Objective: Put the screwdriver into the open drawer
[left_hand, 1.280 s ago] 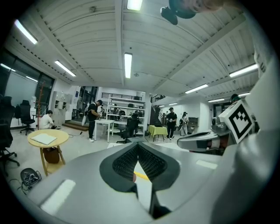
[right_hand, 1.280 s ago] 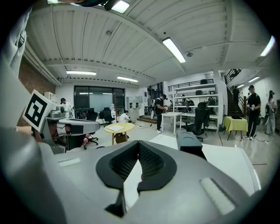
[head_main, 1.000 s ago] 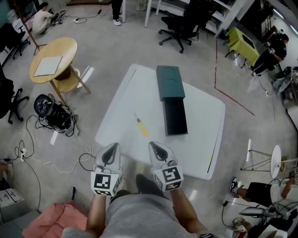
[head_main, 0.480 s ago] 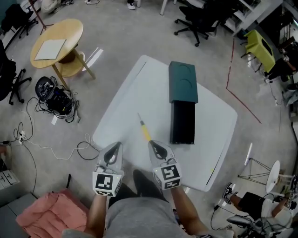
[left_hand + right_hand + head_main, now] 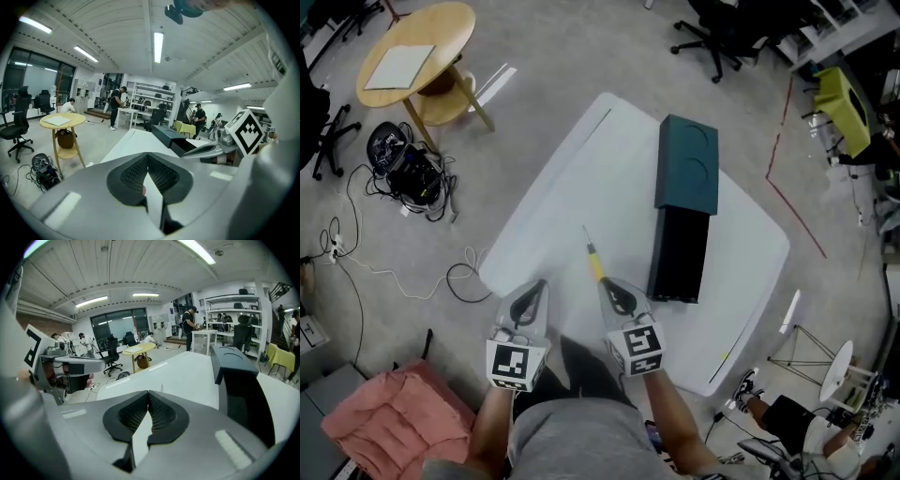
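Screwdriver (image 5: 595,262): lies left of the open drawer (image 5: 679,255), apart from it, untouched. Left gripper (image 5: 534,291), right gripper (image 5: 614,292): both closed and empty, nearer us than the drawer. Step: approach, we judge. Next we must open the right jaws over the yellow handle.

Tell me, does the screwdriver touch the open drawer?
Apart. The head view shows a strip of bare white table between the screwdriver and the open drawer.
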The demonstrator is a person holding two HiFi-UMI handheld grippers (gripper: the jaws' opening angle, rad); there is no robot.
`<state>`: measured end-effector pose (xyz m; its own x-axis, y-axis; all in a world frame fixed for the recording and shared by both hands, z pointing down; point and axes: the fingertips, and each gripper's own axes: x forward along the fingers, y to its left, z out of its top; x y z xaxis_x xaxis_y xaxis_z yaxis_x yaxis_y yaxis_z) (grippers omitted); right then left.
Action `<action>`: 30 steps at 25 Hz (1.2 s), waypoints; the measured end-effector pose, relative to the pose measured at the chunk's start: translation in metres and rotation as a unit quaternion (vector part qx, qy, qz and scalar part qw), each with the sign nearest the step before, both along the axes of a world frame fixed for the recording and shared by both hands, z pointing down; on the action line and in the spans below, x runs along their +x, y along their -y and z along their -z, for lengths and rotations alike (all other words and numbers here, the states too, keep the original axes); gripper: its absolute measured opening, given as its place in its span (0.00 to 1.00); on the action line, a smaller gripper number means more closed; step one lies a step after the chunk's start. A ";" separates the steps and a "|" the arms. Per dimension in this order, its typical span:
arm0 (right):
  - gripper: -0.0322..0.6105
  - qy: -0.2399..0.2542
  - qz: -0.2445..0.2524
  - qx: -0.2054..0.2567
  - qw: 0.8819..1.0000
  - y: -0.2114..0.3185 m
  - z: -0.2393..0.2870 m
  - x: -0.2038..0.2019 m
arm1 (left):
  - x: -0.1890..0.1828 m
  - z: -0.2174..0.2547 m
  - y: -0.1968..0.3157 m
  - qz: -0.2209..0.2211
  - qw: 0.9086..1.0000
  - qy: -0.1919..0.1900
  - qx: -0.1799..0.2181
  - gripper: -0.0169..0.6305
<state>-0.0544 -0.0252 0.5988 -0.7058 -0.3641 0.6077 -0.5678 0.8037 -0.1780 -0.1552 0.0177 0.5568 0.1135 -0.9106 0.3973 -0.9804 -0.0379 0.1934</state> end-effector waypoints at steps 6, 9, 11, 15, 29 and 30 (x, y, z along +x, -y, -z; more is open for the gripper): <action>0.12 -0.022 0.009 -0.035 0.999 0.014 -0.020 -0.008 | -0.003 -0.010 0.005 0.012 1.000 -0.002 -0.016 0.04; 0.16 -0.041 0.009 -0.058 0.997 0.021 -0.032 -0.013 | -0.004 -0.010 0.007 0.014 1.000 -0.004 -0.016 0.04; 0.23 -0.057 0.011 -0.078 0.995 0.024 -0.043 -0.017 | -0.005 -0.012 0.006 0.016 1.000 -0.004 -0.017 0.04; 0.27 -0.083 0.015 -0.117 0.990 0.026 -0.063 -0.025 | -0.007 -0.018 0.004 0.023 0.999 -0.006 -0.024 0.04; 0.28 -0.124 0.011 -0.153 0.980 0.032 -0.093 -0.027 | -0.014 -0.027 -0.003 0.043 0.998 -0.008 -0.039 0.04; 0.26 -0.126 0.009 -0.152 0.980 0.032 -0.094 -0.027 | -0.014 -0.027 -0.004 0.043 0.998 -0.008 -0.039 0.04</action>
